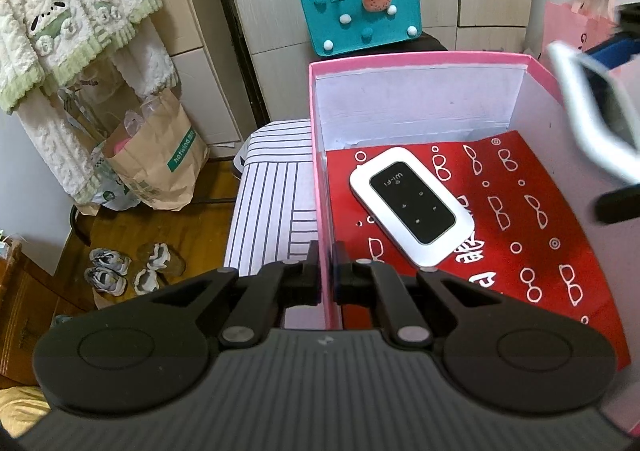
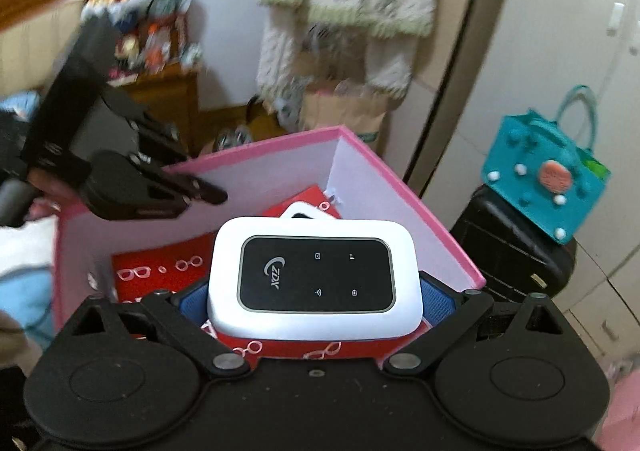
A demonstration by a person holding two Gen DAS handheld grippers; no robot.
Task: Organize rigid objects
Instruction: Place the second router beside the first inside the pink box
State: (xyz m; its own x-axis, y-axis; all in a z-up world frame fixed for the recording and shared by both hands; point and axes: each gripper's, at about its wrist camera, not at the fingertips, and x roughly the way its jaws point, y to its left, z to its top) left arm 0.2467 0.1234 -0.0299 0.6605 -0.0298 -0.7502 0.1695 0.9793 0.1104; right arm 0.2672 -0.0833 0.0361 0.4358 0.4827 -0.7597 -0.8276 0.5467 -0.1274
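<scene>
A pink box (image 1: pixel 420 58) with a red glasses-patterned sheet (image 1: pixel 532 235) on its floor holds a white Wi-Fi router (image 1: pixel 412 205). My left gripper (image 1: pixel 326 279) is shut on the box's left wall. My right gripper (image 2: pixel 314 291) is shut on a second white router (image 2: pixel 314 277), holding it over the box (image 2: pixel 400 187). The first router (image 2: pixel 306 211) peeks out behind it. The right gripper with its router shows blurred in the left wrist view (image 1: pixel 596 115), at the box's right edge. The left gripper shows in the right wrist view (image 2: pixel 208 191).
A striped cloth (image 1: pixel 276 207) lies left of the box. A teal felt bag (image 1: pixel 360 7) stands on a black case behind it. Paper bags (image 1: pixel 160 163), hanging fleece clothes (image 1: pixel 76 11) and shoes (image 1: pixel 132 267) on the wooden floor are at left.
</scene>
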